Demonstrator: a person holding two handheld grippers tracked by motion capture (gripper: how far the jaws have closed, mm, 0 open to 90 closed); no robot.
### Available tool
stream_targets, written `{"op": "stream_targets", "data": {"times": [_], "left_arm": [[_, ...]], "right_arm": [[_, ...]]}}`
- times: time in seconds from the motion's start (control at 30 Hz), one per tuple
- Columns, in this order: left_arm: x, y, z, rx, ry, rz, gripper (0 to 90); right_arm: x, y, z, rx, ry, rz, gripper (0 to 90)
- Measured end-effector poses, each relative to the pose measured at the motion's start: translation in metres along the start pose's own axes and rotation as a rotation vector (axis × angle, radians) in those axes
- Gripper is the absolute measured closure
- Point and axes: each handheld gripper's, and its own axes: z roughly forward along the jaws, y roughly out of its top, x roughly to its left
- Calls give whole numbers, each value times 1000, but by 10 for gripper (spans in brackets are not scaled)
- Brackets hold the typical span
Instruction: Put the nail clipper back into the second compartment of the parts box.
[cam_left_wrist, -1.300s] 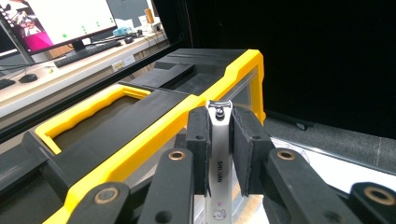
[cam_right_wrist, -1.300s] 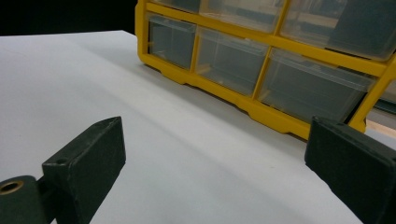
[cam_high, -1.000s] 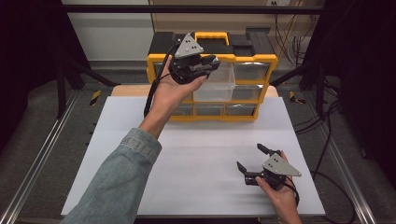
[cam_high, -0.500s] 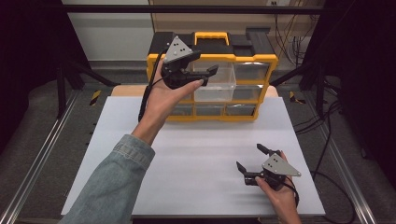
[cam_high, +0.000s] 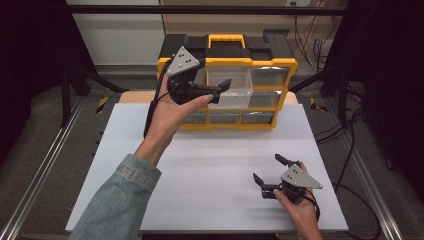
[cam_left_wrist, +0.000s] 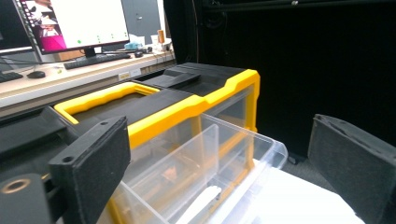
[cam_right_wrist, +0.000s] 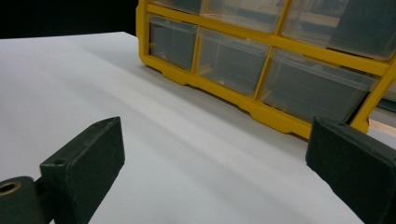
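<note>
A yellow and black drawer organizer (cam_high: 270, 64) stands at the back of the white table (cam_high: 200, 170). One clear drawer (cam_high: 235, 92) in its top row is pulled out. My left gripper (cam_high: 220, 91) hovers at that drawer's left, pointing right. Its jaws have just been opening and now stand wide apart. In the left gripper view the left gripper (cam_left_wrist: 217, 156) frames the clear drawer (cam_left_wrist: 261, 144), with neither pad touching it. A small white piece (cam_left_wrist: 203, 201) lies inside. My right gripper (cam_high: 266, 168) rests open near the front right, with nothing between its jaws (cam_right_wrist: 215, 154).
The organizer's lower clear drawers (cam_right_wrist: 233, 60) are closed. A desk with a monitor (cam_left_wrist: 70, 23) stands behind the organizer. Metal rails (cam_high: 45, 165) run along both sides of the table, and cables (cam_high: 350, 150) hang at the right.
My left gripper has shifted left and a little lower, off the top of the open drawer, and its jaws have spread apart. The right gripper has stayed still.
</note>
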Motion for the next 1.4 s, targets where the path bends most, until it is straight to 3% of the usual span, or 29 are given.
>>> {"op": "stream_targets", "data": {"times": [0.1, 0.27, 0.37, 0.63, 0.9, 1.13, 1.23, 1.4], "left_arm": [[-3, -7, -3, -14, -9, -11, 40], [-3, -9, -14, -38, -11, 23, 28], [-3, -11, -22, -55, -13, 21, 26], [-3, -25, -32, -46, -20, 29, 23], [2, -35, -44, -56, 12, 15, 19], [3, -46, -52, -59, 15, 15, 19], [2, -48, -56, -54, 20, 46, 19], [0, -52, -61, -58, 15, 62, 15]], "right_arm": [[0, 0, -1, 0, 0, -1, 48], [-1, 0, -2, -2, -1, 2, 49], [-1, 1, -2, -3, 1, 2, 49], [0, 1, -2, -3, 4, 4, 49], [0, 1, -2, -3, 3, 2, 48], [0, 1, -2, -2, 7, 0, 46], [0, 1, -2, -2, 6, 1, 42], [2, 1, -1, -1, 10, 2, 39]]}}
